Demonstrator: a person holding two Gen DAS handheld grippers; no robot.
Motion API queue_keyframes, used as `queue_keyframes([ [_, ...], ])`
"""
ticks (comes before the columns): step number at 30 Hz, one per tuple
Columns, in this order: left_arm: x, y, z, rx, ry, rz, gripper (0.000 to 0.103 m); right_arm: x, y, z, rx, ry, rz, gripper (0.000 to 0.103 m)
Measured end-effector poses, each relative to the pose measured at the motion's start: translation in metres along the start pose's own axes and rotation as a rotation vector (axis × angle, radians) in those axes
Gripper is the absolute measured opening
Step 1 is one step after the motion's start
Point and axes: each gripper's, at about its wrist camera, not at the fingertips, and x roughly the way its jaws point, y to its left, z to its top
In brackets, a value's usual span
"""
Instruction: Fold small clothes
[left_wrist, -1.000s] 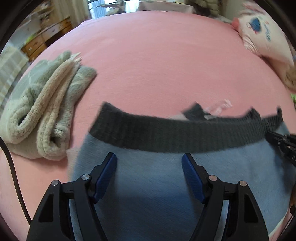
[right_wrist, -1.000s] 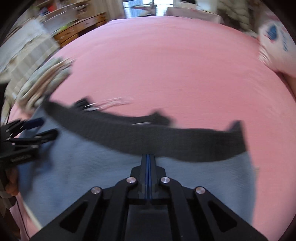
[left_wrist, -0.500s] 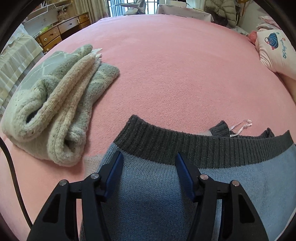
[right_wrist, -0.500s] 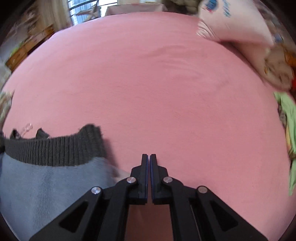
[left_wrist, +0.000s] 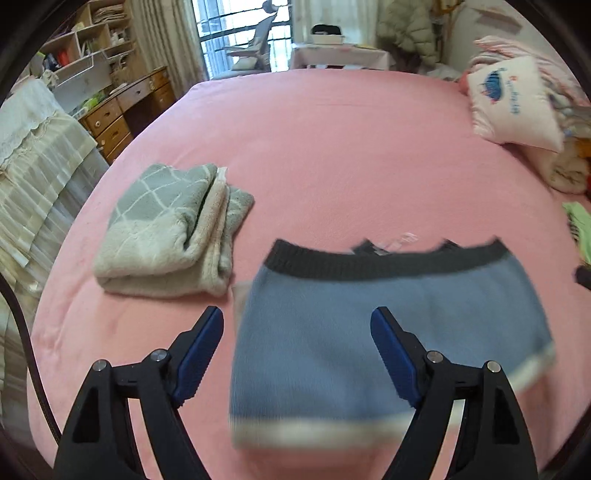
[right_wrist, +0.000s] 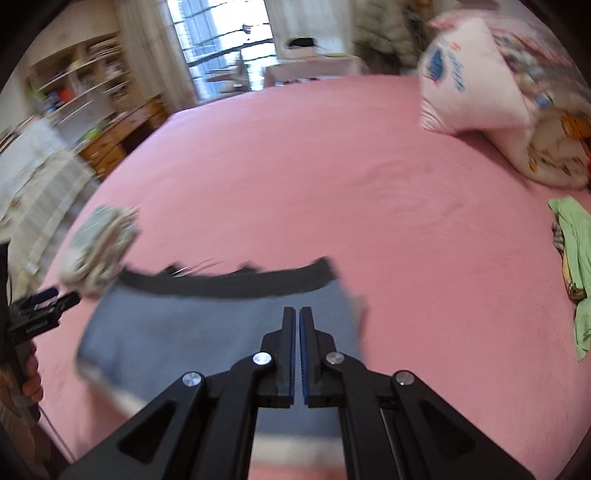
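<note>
A folded blue knit garment (left_wrist: 391, 332) with a dark grey ribbed band and a pale hem lies flat on the pink bed (left_wrist: 351, 147). It also shows in the right wrist view (right_wrist: 221, 332). My left gripper (left_wrist: 297, 328) is open and empty, raised above the garment's left part. My right gripper (right_wrist: 296, 314) is shut and empty, raised above the garment's right part. The left gripper (right_wrist: 48, 301) shows at the left edge of the right wrist view.
A folded grey-green and cream fleece garment (left_wrist: 173, 232) lies left of the blue one. A white printed pillow (left_wrist: 513, 107) and bedding sit at the far right. A green cloth (right_wrist: 576, 269) lies at the right edge. Drawers (left_wrist: 122, 114) stand beyond the bed's left side.
Both grippers have lifted up and back from the blue garment, which now lies folded on the bed. My left gripper has opened wider. My right gripper stays shut.
</note>
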Motion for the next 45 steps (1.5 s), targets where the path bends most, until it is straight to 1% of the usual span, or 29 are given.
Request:
queue_keyframes([
  [3, -0.034, -0.004, -0.021, -0.003, -0.019, -0.055, 0.082, -0.019, 0.032, -0.016, -0.043, -0.013, 0.053, 0.002],
  [4, -0.039, -0.006, -0.026, -0.009, -0.025, -0.076, 0.085, -0.023, 0.044, -0.025, -0.052, -0.014, 0.082, 0.002],
  [6, -0.046, -0.01, -0.039, -0.029, -0.042, -0.098, 0.086, -0.021, 0.065, -0.035, -0.062, -0.008, 0.129, 0.002],
  [8, -0.045, -0.017, -0.053, -0.045, -0.065, -0.128, 0.086, -0.009, 0.084, -0.047, -0.075, 0.0, 0.172, 0.002],
  [10, -0.033, -0.026, -0.065, -0.065, -0.068, -0.148, 0.086, 0.004, 0.098, -0.056, -0.075, 0.015, 0.194, 0.002],
  [12, -0.018, -0.03, -0.075, -0.09, -0.066, -0.166, 0.085, 0.025, 0.103, -0.065, -0.039, 0.037, 0.207, 0.002],
  [13, -0.008, -0.031, -0.08, -0.102, -0.062, -0.174, 0.084, 0.031, 0.104, -0.069, -0.027, 0.041, 0.21, 0.002],
  [14, 0.002, -0.032, -0.082, -0.112, -0.052, -0.171, 0.08, 0.039, 0.105, -0.073, -0.021, 0.045, 0.202, 0.002],
  [16, 0.024, -0.032, -0.087, -0.121, -0.023, -0.163, 0.078, 0.053, 0.104, -0.078, -0.016, 0.056, 0.201, 0.002],
  [17, 0.035, -0.031, -0.088, -0.124, -0.007, -0.152, 0.076, 0.063, 0.102, -0.081, -0.014, 0.067, 0.194, 0.002],
  [20, 0.065, -0.025, -0.093, -0.121, 0.043, -0.097, 0.075, 0.083, 0.087, -0.088, 0.011, 0.107, 0.165, 0.002],
  [22, 0.079, -0.016, -0.097, -0.125, 0.055, -0.073, 0.075, 0.093, 0.074, -0.093, 0.037, 0.123, 0.156, 0.002],
  [23, 0.081, -0.011, -0.098, -0.126, 0.054, -0.08, 0.075, 0.094, 0.065, -0.095, 0.05, 0.124, 0.154, 0.0],
  [27, 0.08, 0.003, -0.1, -0.102, 0.03, -0.099, 0.07, 0.089, 0.023, -0.102, 0.1, 0.098, 0.131, 0.0],
  [29, 0.079, 0.01, -0.1, -0.102, 0.027, -0.123, 0.064, 0.084, 0.005, -0.104, 0.12, 0.082, 0.111, 0.0],
  [32, 0.075, 0.021, -0.102, -0.119, 0.016, -0.149, 0.059, 0.074, -0.028, -0.109, 0.154, 0.056, 0.059, 0.0],
  [34, 0.072, 0.029, -0.105, -0.141, 0.007, -0.165, 0.057, 0.069, -0.052, -0.115, 0.198, 0.05, 0.084, 0.0],
  [35, 0.071, 0.032, -0.106, -0.151, 0.004, -0.167, 0.056, 0.066, -0.061, -0.118, 0.215, 0.046, 0.071, 0.0],
  [36, 0.07, 0.035, -0.107, -0.161, -0.002, -0.166, 0.056, 0.064, -0.066, -0.121, 0.21, 0.041, 0.016, 0.0],
  [39, 0.065, 0.043, -0.111, -0.182, -0.011, -0.152, 0.056, 0.058, -0.081, -0.126, 0.233, 0.036, 0.016, 0.0],
  [40, 0.065, 0.044, -0.112, -0.185, -0.011, -0.133, 0.056, 0.058, -0.082, -0.127, 0.231, 0.039, 0.009, 0.0],
  [42, 0.066, 0.049, -0.115, -0.188, -0.005, -0.108, 0.056, 0.059, -0.08, -0.129, 0.209, 0.046, -0.013, 0.0],
  [45, 0.067, 0.056, -0.122, -0.206, 0.004, -0.112, 0.056, 0.057, -0.074, -0.129, 0.179, 0.042, -0.047, 0.0],
])
